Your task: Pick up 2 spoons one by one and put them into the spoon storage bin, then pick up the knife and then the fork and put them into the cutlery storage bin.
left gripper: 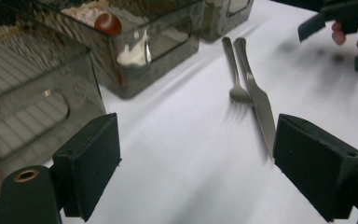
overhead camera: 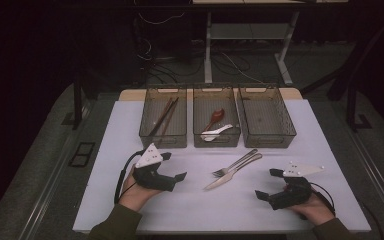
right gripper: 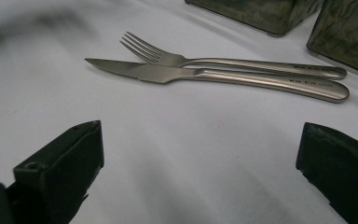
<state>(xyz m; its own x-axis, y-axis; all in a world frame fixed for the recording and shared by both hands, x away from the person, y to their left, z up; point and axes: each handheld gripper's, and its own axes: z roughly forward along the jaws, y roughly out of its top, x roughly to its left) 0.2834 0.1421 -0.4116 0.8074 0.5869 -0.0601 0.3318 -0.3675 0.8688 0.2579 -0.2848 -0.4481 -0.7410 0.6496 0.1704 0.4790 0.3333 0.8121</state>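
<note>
A steel fork [overhead camera: 236, 164] and knife [overhead camera: 229, 177] lie side by side in the middle of the white table [overhead camera: 190, 205], handles toward the bins. My left gripper [overhead camera: 175, 166] rests low to their left, open, nothing between its jaws. In the left gripper view its jaws [left gripper: 205, 163] stand wide apart, with the fork [left gripper: 235, 70] and knife [left gripper: 257, 91] ahead. My right gripper [overhead camera: 267, 184] sits to the right of the cutlery, open and empty. In the right gripper view its jaws [right gripper: 200, 172] face the fork [right gripper: 191, 59] and knife [right gripper: 205, 74].
Three smoky plastic bins stand in a row at the back. The left bin [overhead camera: 163, 136] holds chopsticks [overhead camera: 164, 116]. The middle bin [overhead camera: 216, 141] holds a brown spoon [overhead camera: 216, 117] and a white spoon [overhead camera: 217, 132]. The right bin [overhead camera: 266, 141] has nothing in it.
</note>
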